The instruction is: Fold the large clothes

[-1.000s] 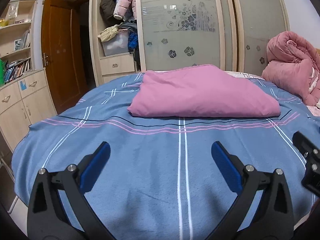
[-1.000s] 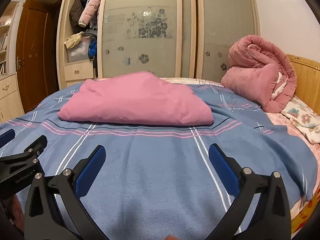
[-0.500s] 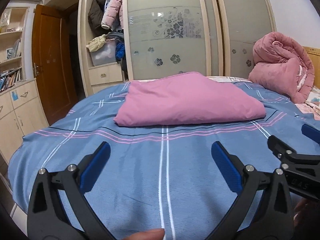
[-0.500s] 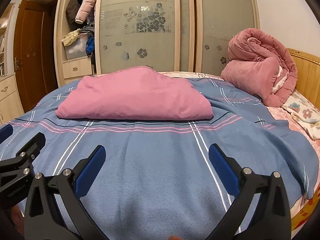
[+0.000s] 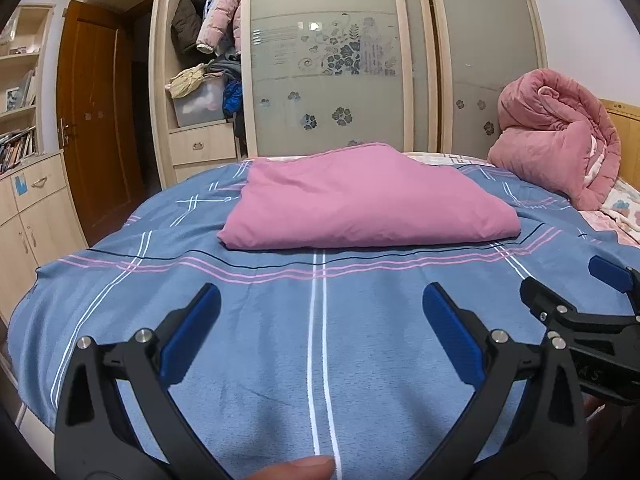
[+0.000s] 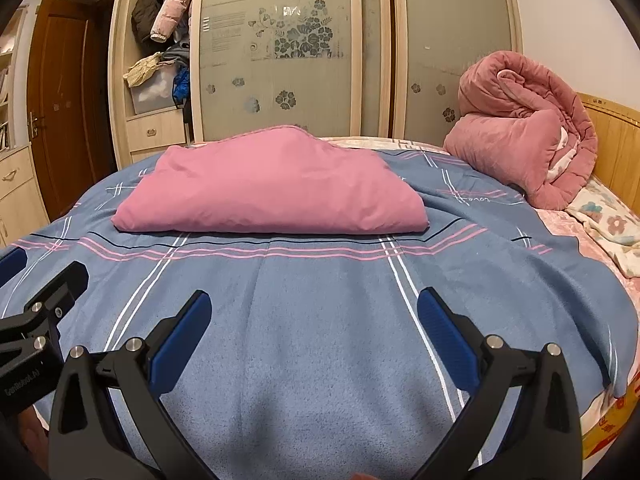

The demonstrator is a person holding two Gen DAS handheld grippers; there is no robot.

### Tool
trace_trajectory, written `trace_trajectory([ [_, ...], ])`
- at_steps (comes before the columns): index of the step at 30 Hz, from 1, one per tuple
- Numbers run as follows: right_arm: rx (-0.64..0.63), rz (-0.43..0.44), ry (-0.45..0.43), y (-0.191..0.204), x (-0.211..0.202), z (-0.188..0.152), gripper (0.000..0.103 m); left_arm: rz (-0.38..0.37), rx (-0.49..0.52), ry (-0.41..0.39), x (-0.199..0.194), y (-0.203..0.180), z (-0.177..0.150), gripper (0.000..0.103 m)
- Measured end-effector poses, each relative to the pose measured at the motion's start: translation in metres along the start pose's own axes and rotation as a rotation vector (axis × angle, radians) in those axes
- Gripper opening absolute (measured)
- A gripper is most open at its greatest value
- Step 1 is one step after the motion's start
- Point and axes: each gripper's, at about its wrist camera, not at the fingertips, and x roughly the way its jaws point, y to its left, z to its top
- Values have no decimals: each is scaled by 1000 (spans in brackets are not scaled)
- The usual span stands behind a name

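A pink cloth [image 5: 360, 204] [image 6: 268, 192] lies folded into a flat rectangle in the middle of the bed, on a blue striped blanket [image 5: 316, 320] [image 6: 320, 304]. My left gripper [image 5: 320, 300] hovers open above the near part of the blanket, well short of the pink cloth, with nothing between its blue pads. My right gripper [image 6: 314, 306] is open too, empty, at about the same distance from the cloth. Each gripper shows in the other's view: the right gripper [image 5: 580, 308] at the right edge, the left gripper [image 6: 40, 312] at the left edge.
A rolled pink quilt [image 5: 560, 144] [image 6: 524, 136] sits at the bed's right by a wooden headboard [image 6: 612, 136]. Behind the bed stands a wardrobe [image 5: 332, 60] with frosted doors and an open section stuffed with clothes [image 5: 208, 40]. A brown door [image 5: 96, 120] and cabinets [image 5: 28, 208] stand left.
Both grippers have shifted slightly, so the view drifted: the pink cloth and quilt sit further left and lower in frame. The grippers stay open and empty. The cloth has not moved.
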Motion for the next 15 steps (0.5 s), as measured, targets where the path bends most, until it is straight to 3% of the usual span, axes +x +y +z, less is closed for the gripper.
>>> trace_trajectory([
  [15,-6,-3,-11,1,-3,1,102,0,9,7,-1,-2,0,101],
])
